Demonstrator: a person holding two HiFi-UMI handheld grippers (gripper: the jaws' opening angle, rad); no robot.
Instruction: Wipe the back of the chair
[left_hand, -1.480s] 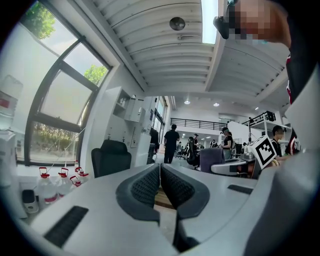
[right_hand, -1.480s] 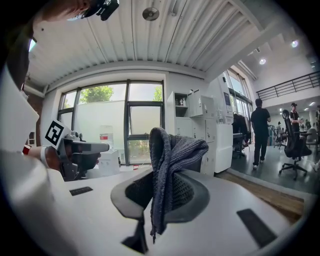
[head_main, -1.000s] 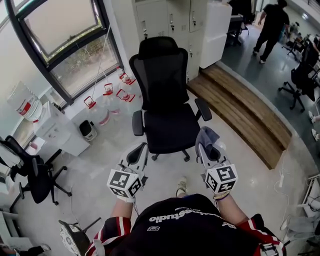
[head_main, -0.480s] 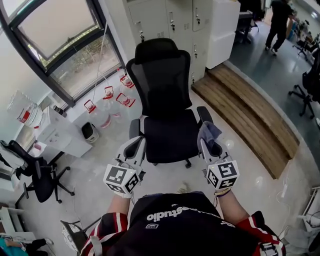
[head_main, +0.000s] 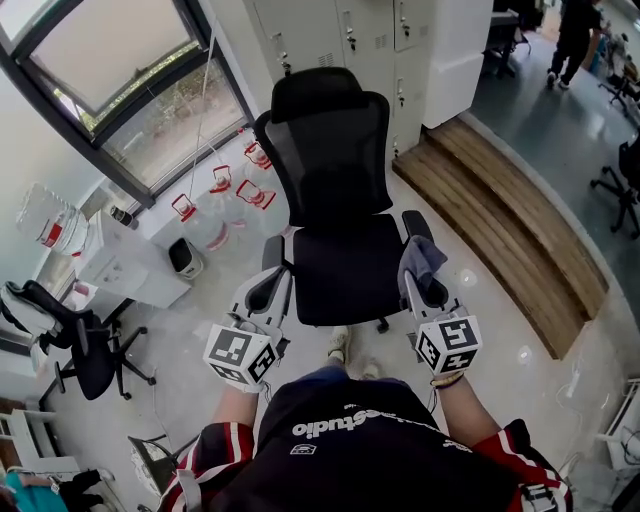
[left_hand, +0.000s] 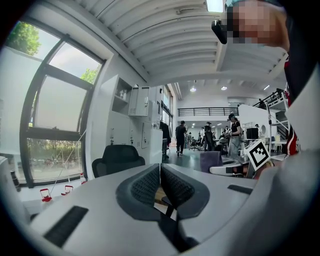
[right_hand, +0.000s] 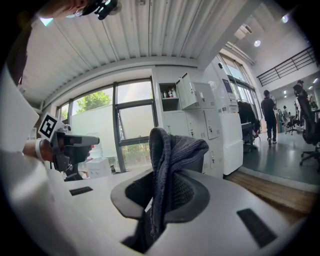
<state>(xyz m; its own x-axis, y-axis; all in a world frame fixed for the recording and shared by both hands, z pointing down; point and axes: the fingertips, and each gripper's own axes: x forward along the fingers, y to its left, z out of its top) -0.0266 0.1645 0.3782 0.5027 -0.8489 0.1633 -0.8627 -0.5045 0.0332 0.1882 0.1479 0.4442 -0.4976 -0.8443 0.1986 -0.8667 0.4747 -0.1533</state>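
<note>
A black mesh office chair (head_main: 335, 180) faces me, its backrest and headrest upright beyond the seat. It also shows low in the left gripper view as the chair (left_hand: 117, 157). My right gripper (head_main: 424, 280) is shut on a grey-blue cloth (head_main: 420, 256), held beside the chair's right armrest. The cloth (right_hand: 167, 165) stands folded between the jaws in the right gripper view. My left gripper (head_main: 262, 290) is shut with nothing in it, beside the left armrest.
Red-capped water jugs (head_main: 225, 200) stand by the window at the left. A wooden step (head_main: 505, 215) runs along the right. White lockers (head_main: 350, 40) stand behind the chair. Another black chair (head_main: 75, 345) sits at far left. A person (head_main: 575, 35) walks at the back right.
I have stepped closer to the chair, so it looms larger and my feet now show under it. Both grippers kept their grip and moved up beside the armrests.
</note>
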